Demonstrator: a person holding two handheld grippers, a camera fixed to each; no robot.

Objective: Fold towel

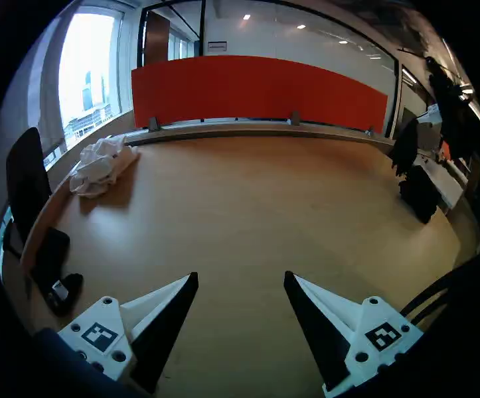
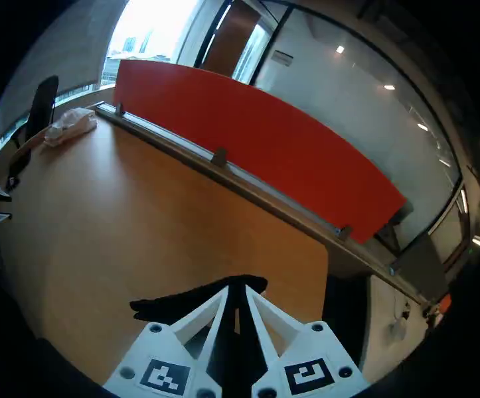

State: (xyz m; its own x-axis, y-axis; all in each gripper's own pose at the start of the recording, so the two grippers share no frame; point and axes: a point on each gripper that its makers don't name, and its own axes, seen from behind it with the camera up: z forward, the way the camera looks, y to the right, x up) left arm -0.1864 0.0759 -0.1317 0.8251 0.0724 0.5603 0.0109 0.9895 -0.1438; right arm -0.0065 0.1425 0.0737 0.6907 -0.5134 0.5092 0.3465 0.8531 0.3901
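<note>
At the far left I see a tall black office chair [image 1: 27, 179]. Next to it, a crumpled white cloth bundle [image 1: 100, 166] lies on the far left corner of the big brown wooden table [image 1: 253, 199]. A long red panel [image 1: 259, 89] stands along the back edge of the table. My left gripper [image 1: 240, 276] hangs over the bare wood with its jaws spread wide and nothing between them.

In the right gripper view, the white bundle [image 2: 70, 125] is far off to the left, and the red panel [image 2: 259, 139] runs across the back. My right gripper [image 2: 238, 288] has its jaws squeezed together on a flat black cloth [image 2: 166, 305]. I think this is the towel, but it is too dark to be sure. It sits near the front edge of the table [image 2: 140, 219].
</note>
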